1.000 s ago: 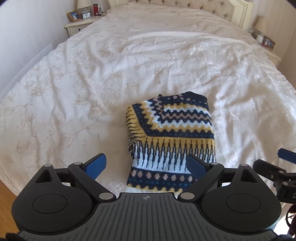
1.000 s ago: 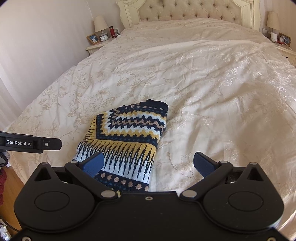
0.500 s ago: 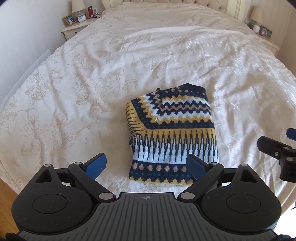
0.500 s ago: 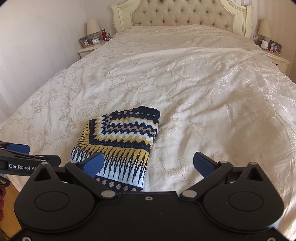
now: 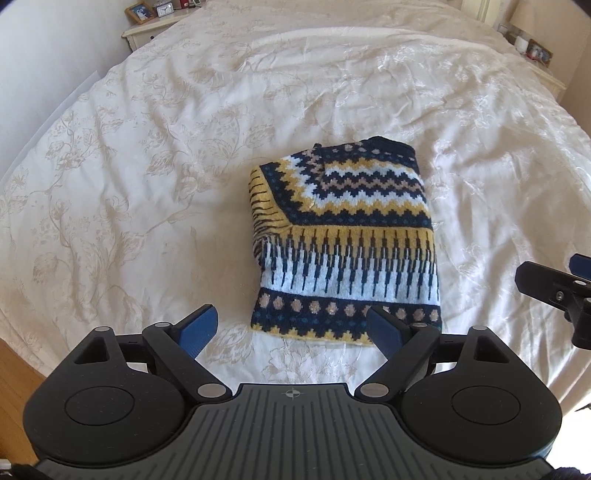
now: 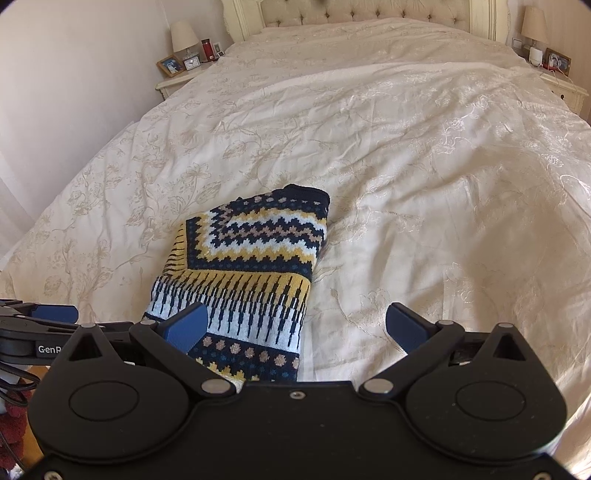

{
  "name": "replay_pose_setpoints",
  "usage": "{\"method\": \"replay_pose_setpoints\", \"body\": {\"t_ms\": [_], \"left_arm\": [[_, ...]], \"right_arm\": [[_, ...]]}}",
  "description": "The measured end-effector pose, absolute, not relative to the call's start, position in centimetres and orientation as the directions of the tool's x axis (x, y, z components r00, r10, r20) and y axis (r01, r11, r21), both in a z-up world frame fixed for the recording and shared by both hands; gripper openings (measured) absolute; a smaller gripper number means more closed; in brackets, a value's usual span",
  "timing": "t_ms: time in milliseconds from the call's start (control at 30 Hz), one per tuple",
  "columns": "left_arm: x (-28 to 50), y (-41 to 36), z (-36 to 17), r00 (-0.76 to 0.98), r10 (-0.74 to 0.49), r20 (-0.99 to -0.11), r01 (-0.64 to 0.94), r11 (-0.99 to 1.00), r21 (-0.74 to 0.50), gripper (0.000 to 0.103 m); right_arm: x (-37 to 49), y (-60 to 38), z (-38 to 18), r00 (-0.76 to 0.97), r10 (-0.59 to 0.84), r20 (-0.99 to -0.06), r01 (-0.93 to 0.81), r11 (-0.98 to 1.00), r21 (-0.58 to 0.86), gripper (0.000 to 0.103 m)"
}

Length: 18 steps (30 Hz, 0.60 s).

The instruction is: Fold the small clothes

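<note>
A folded knit sweater (image 5: pixel 343 236) with navy, yellow and white zigzag bands lies flat on the cream bedspread (image 5: pixel 147 166). My left gripper (image 5: pixel 291 330) hovers open just short of its near hem, with nothing between the blue pads. In the right wrist view the same sweater (image 6: pixel 251 273) sits to the lower left. My right gripper (image 6: pixel 295 326) stands open over the sweater's right edge, holding nothing. The right gripper also shows at the right edge of the left wrist view, and the left gripper (image 6: pixel 44 321) at the left edge of the right wrist view.
The bed has a tufted headboard (image 6: pixel 369 13). A nightstand (image 6: pixel 177 79) with a lamp, frame and clock stands at its far left, another nightstand (image 6: pixel 565 88) at the far right. Wooden floor (image 5: pixel 14 365) shows past the bed's near left edge.
Both grippers have drawn back from the sweater and risen slightly, both staying open. The sweater lies unmoved and folded.
</note>
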State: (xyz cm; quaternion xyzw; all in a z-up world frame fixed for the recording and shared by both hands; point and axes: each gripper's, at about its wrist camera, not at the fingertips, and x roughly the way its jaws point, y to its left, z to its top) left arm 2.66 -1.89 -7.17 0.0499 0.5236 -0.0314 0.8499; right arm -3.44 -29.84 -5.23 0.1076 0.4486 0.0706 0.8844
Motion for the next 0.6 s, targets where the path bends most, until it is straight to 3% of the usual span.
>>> {"method": "replay_pose_setpoints", "body": {"t_ms": [600], "left_arm": [[3.02, -2.06, -7.75, 0.415, 0.008, -0.91, 0.093, 0.994, 0.051, 0.087]], "right_arm": [[-2.75, -30.09, -5.94, 0.56, 0.222, -0.798, -0.01, 0.965, 0.262, 0.102]]}}
